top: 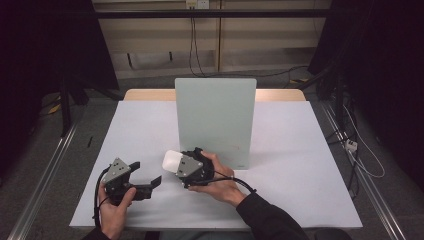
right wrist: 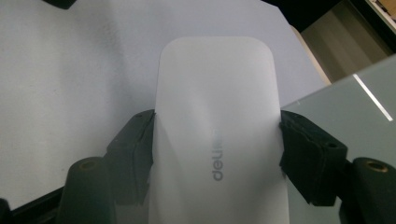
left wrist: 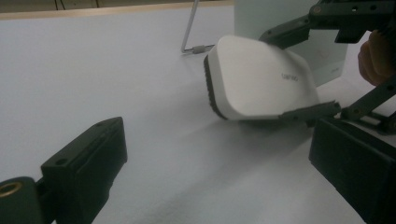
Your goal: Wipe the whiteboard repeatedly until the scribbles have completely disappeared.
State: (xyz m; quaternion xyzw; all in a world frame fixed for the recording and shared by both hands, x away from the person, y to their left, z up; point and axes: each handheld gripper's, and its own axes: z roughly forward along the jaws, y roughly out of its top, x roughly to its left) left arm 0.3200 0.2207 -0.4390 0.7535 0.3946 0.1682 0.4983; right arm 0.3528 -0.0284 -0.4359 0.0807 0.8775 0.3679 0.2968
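Nearest our edge of the tabletop (top: 150, 120), we have the left claw (top: 147, 172) resting low in the left hand (top: 114, 210), released, its two jaws spread wide with nothing but bare white surface between them. In the left gripper view the same jaws stand far apart at the bottom corners, and they point straight at the thing we are working with.

A little farther in and to the right sits the right claw (top: 176, 164), clenched on the white eraser (top: 171, 161). In the right gripper view the two black pads press the eraser (right wrist: 215, 140) on its two long sides, about midway along (the grey lettering on its top runs along the length, toward the camera). So the eraser's long axis lies along the right claw's own line, and its free, rounded end pokes out ahead of the jaws, toward the left side of the tabletop in the high view.

From the left gripper view the eraser (left wrist: 259, 77) looks tilted, one lower edge with the dark felt strip down at the surface and the other side raised; we judge it touches or nearly touches the tabletop there, though the contact itself is hard to tell.

Beyond both stands the pale glass board (top: 216, 120), upright on its stand, just behind the right hand (top: 220, 182). The eraser is near its lower left corner, apart from it.
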